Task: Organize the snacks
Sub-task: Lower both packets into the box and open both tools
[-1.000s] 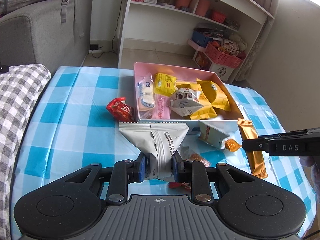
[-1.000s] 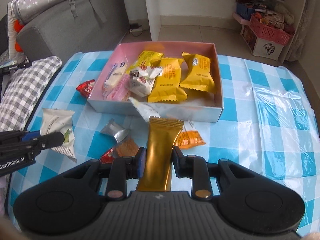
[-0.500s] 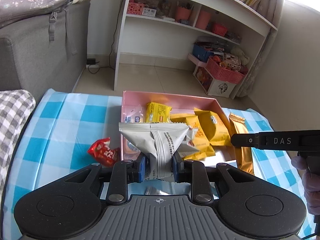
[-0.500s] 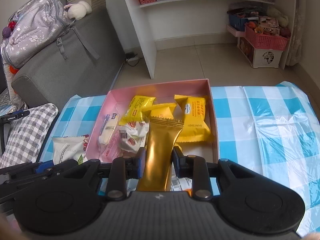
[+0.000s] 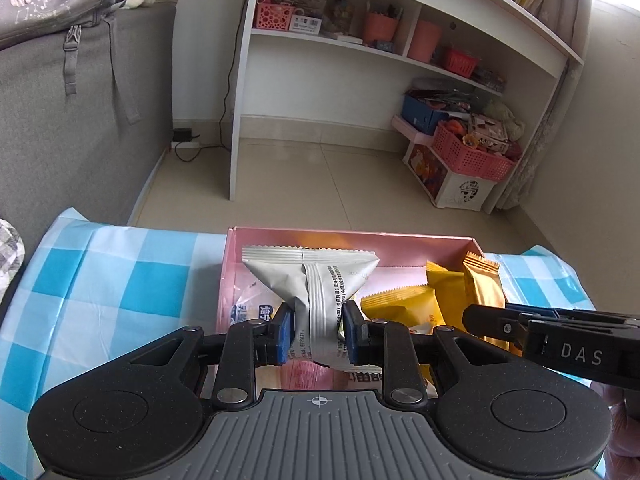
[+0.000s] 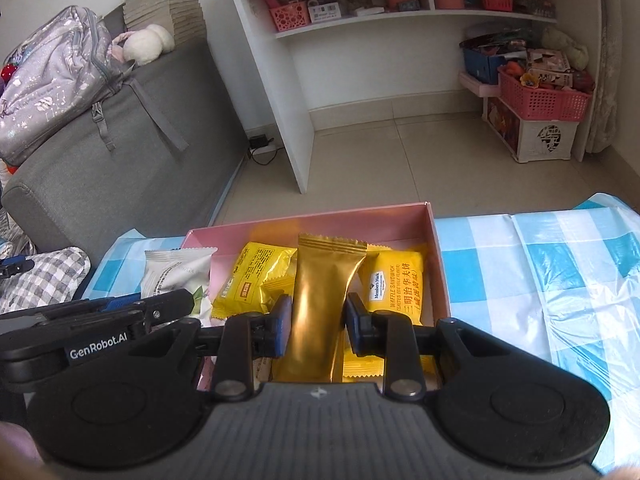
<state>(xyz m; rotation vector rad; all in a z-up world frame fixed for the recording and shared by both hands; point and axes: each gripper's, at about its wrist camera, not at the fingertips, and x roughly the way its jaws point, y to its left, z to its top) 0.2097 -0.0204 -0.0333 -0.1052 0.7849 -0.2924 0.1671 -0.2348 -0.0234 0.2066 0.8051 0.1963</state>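
Note:
My left gripper (image 5: 318, 330) is shut on a grey-white snack packet (image 5: 316, 280) and holds it above the left part of the pink box (image 5: 344, 236). My right gripper (image 6: 318, 322) is shut on a long gold snack bar (image 6: 324, 292), held above the box's middle (image 6: 320, 218). The gold bar also shows in the left wrist view (image 5: 482, 284), and the grey packet in the right wrist view (image 6: 176, 272). Yellow snack packets (image 6: 396, 284) lie inside the box.
The box stands on a blue-and-white checked tablecloth (image 5: 120, 276), (image 6: 560, 264). A grey sofa (image 6: 120, 152) with a backpack (image 6: 52, 76) is at the left. A white shelf unit (image 5: 360, 60) and pink baskets (image 6: 540, 96) stand behind on the floor.
Both grippers have moved forward and up with their snacks, from over the table in front of the box to above the box itself. The loose snacks on the table have dropped out of view.

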